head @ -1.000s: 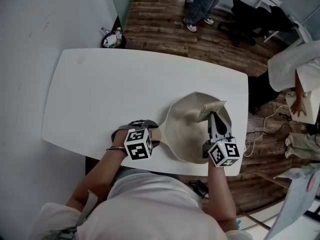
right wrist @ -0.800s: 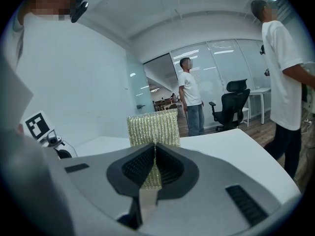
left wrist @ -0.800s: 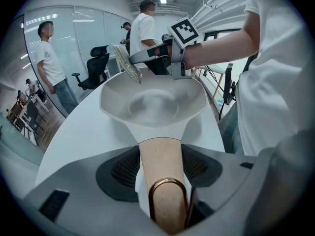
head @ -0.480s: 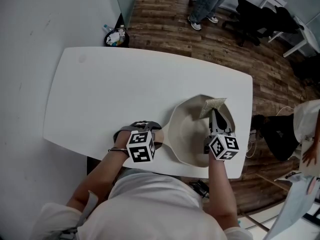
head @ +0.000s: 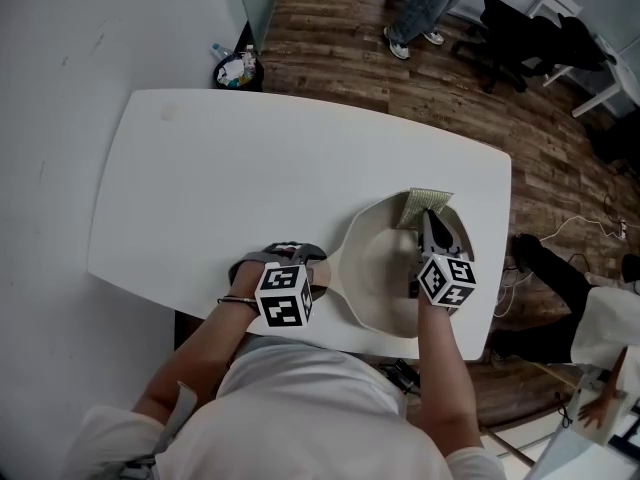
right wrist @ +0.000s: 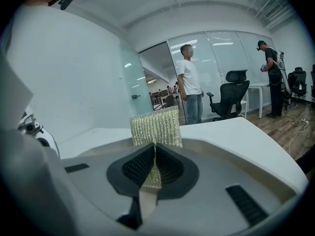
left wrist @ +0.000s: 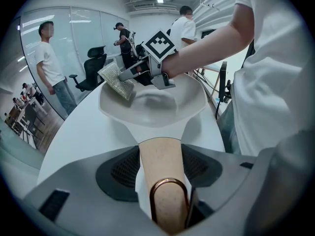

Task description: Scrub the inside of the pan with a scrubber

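Observation:
A cream pan (head: pixel 385 273) lies on the white table (head: pixel 230 183) near its front right corner. Its tan handle (left wrist: pixel 161 173) with a copper loop points left, and my left gripper (head: pixel 300 266) is shut on it. My right gripper (head: pixel 425 220) reaches into the pan from the front and is shut on a silvery-green mesh scrubber (head: pixel 422 204). The scrubber (right wrist: pixel 156 127) stands against the pan's far inner wall at the rim. In the left gripper view the pan's bowl (left wrist: pixel 155 100) shows the scrubber (left wrist: pixel 117 78) at its upper left with the right gripper (left wrist: pixel 127 75) behind it.
The table's right edge runs just beyond the pan. A small bin (head: pixel 236 70) of rubbish sits on the wooden floor behind the table. A person (head: pixel 425 3) stands by black office chairs (head: pixel 525 33) at the back. Cables (head: pixel 560 233) trail on the floor at right.
My right gripper has slid the scrubber slightly left and up along the pan's far wall. The left gripper keeps its hold on the handle. People at the right have moved away.

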